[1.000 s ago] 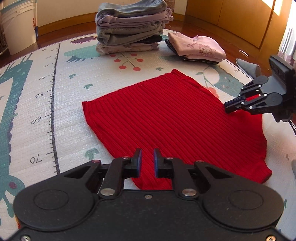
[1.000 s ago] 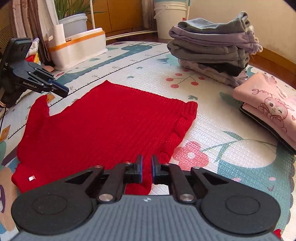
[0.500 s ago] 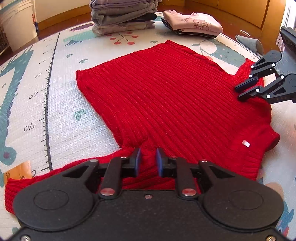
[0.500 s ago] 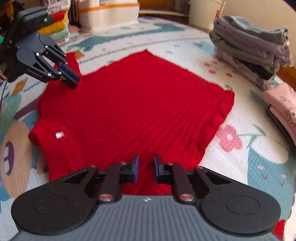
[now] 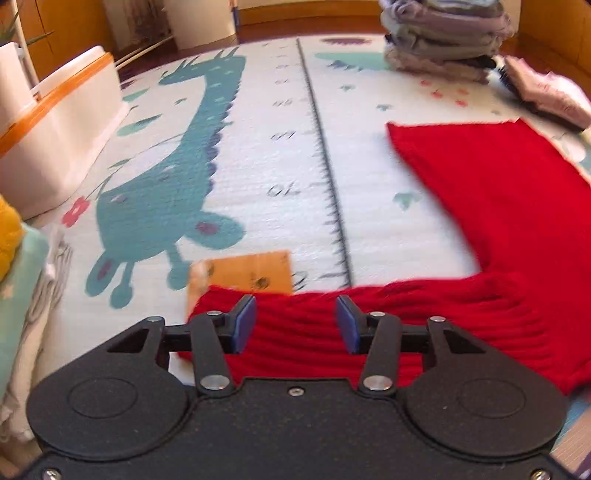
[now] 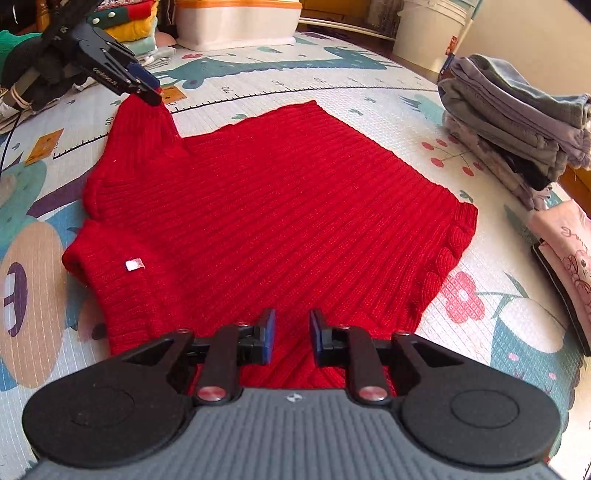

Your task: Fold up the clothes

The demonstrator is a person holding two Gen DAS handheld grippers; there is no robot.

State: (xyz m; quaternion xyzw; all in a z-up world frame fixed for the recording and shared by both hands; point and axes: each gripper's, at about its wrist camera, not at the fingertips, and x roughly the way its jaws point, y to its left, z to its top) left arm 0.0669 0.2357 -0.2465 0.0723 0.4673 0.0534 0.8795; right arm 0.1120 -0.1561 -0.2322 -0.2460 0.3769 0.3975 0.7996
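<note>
A red ribbed knit sweater point(image 6: 280, 206) lies flat on the play mat, collar with a white tag toward the left. Its left sleeve point(image 5: 369, 325) stretches out across the mat under my left gripper point(image 5: 295, 323), which is open just above the sleeve near the cuff. The left gripper also shows in the right wrist view point(image 6: 147, 92), over the sleeve end. My right gripper point(image 6: 290, 336) is open a little, low over the sweater's near edge, holding nothing.
A stack of folded grey clothes point(image 6: 513, 122) and a folded pink garment point(image 6: 565, 251) lie at the right. A white storage box with orange rim point(image 5: 55, 125) stands at the left. Folded colourful clothes point(image 6: 125, 26) and a white bucket point(image 6: 432, 33) stand at the far side.
My left gripper swung left to the sleeve end and opened wide. My right gripper opened slightly and stayed at the sweater's near edge.
</note>
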